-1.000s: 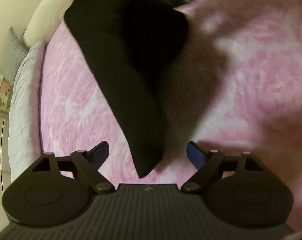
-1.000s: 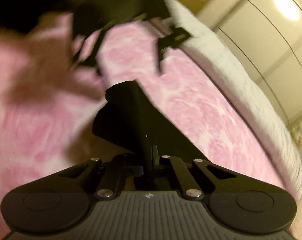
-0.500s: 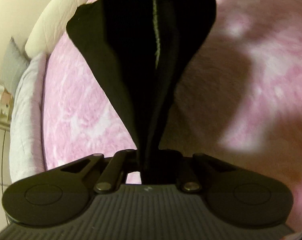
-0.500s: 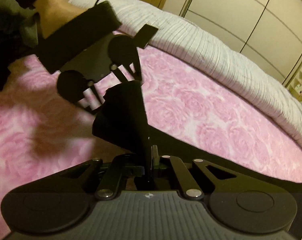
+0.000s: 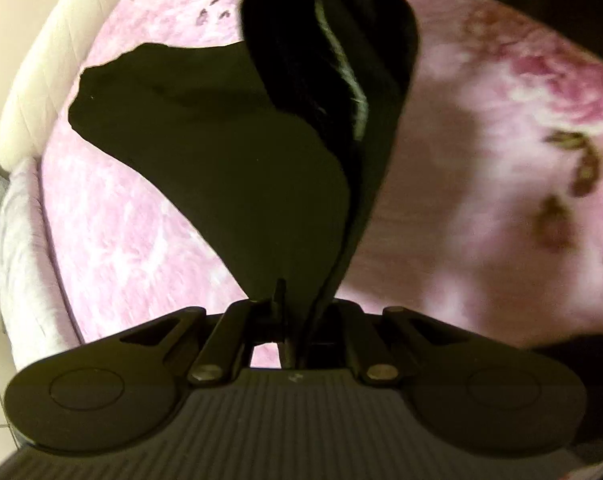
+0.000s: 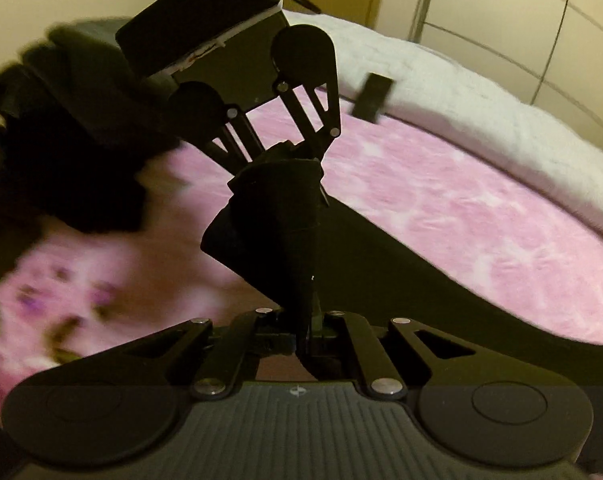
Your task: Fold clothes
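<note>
Black garment (image 5: 237,168) hangs pinched between both clamped grippers, left gripper (image 5: 297,320) and right gripper (image 6: 305,332), above pink blanket (image 6: 461,216).

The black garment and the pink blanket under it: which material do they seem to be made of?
Black garment: likely a soft matte knit or cotton; it drapes in smooth folds. Pink blanket: probably plush fleece; its rose pattern looks fuzzy, though blur hides the weave.
</note>
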The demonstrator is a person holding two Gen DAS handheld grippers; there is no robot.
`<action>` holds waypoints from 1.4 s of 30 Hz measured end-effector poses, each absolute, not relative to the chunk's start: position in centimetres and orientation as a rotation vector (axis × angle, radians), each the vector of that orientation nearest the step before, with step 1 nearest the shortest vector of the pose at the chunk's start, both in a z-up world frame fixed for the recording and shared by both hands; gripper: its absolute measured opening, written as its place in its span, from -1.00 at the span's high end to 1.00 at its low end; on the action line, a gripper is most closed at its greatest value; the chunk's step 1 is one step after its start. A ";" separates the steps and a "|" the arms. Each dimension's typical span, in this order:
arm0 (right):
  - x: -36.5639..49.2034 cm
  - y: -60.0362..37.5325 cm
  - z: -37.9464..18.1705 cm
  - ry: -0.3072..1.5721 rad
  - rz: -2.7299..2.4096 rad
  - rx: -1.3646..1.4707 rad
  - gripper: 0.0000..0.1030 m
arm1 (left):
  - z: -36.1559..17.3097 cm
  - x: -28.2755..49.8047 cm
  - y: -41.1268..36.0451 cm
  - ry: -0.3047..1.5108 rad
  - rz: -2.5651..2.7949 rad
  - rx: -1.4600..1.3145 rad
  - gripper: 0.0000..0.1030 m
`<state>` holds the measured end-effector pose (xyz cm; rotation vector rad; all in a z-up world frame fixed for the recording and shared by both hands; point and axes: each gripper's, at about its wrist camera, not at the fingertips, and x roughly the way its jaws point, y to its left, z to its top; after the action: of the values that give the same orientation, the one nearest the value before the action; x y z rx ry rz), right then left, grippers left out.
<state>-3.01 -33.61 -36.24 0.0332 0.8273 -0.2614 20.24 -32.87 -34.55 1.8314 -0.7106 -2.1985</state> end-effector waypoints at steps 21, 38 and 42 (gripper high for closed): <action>-22.1 -58.0 -33.6 0.495 -0.590 0.668 0.94 | -30.2 -3.0 -60.7 -0.661 -2.220 1.853 0.83; -33.3 -70.2 -49.8 0.454 -0.701 1.329 0.75 | -37.7 -0.2 -73.7 0.342 -2.159 1.615 0.24; -33.9 -70.1 -49.9 0.416 -0.768 1.407 0.76 | -39.7 0.3 -72.9 0.430 -2.173 1.606 0.21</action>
<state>-33.86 -70.06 -49.89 1.4068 0.4158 -0.7684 0.30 -72.94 -39.70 1.6065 0.4301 -2.1729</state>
